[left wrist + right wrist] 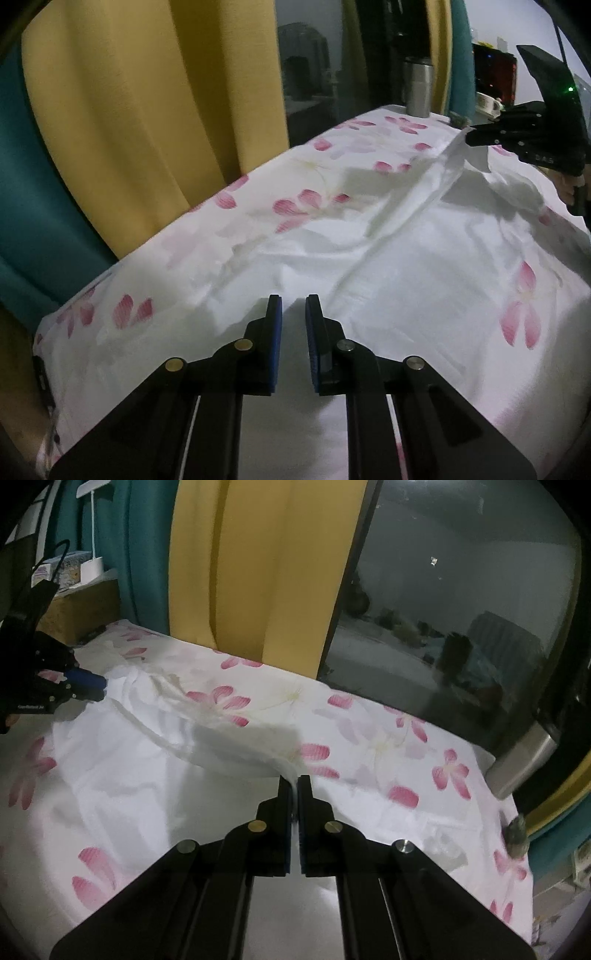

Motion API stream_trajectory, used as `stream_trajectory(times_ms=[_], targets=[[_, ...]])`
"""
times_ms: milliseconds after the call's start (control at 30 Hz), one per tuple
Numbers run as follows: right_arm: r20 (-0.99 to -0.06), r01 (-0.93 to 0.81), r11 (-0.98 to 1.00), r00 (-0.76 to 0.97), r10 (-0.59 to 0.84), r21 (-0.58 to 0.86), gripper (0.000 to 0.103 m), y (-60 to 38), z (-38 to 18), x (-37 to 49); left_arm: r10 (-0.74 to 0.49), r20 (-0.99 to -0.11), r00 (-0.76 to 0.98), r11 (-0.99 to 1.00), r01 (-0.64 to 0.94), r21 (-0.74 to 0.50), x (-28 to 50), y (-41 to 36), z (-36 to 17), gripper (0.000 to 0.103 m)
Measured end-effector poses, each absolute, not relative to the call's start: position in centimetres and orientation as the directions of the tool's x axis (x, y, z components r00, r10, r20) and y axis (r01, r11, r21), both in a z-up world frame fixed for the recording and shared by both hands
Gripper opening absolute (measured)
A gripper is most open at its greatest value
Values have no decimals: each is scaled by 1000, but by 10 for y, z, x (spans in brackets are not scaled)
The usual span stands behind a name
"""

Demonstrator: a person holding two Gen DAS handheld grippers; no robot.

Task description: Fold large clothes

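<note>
**Evidently both grippers pinch the top edge of the garment**

Spread across the bed lies a thin, crumpled white garment (122,760), covering the near part of a white bedsheet printed with pink petals (373,738). Its far edge is drawn up into a raised ridge that runs between the two tools, with soft creases fanning out below it. The right gripper (294,784) is clenched on a sliver of that white edge, which shows as a thin line between its pads. The left gripper (293,304) has its blue-padded jaws standing narrowly apart with white fabric in the gap. From the right wrist view the cloth bunches up against its tips, so it seems to be grasping the other end of the edge.

Behind the bed hang a mustard-yellow curtain (147,103) and a teal curtain (40,206), both in long smooth folds, beside a dark glossy window pane (454,627) that reflects the room. A brushed steel tumbler (417,86) stands at the bed's far corner, near the right gripper. At the opposite end a plain wooden box (85,605) carries a white desk lamp (92,554). Nothing lies on the garment itself; only the shadows of the tools fall across it.
</note>
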State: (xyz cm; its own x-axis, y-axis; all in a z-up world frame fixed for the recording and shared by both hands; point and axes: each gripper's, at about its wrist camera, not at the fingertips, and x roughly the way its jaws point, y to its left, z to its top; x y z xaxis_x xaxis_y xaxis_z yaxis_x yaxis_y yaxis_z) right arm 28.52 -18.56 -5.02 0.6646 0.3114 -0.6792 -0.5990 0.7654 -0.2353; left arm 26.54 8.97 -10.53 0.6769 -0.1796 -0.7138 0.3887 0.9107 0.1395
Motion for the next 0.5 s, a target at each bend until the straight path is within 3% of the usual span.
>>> stream_trajectory(times_ms=[67, 133, 500], targets=[[-685, -599, 766, 661, 307, -234, 2, -185, -49, 297, -180, -708, 683, 914, 382, 136, 277, 93, -103, 14], [-693, -599, 768, 654, 304, -228, 2, -182, -50, 309, -176, -709, 683, 916, 377, 135, 290, 95, -103, 5], [-764, -529, 843, 584, 274, -103, 2, -186, -81, 383, -131, -710, 692, 936, 321, 141, 317, 112, -96, 5]])
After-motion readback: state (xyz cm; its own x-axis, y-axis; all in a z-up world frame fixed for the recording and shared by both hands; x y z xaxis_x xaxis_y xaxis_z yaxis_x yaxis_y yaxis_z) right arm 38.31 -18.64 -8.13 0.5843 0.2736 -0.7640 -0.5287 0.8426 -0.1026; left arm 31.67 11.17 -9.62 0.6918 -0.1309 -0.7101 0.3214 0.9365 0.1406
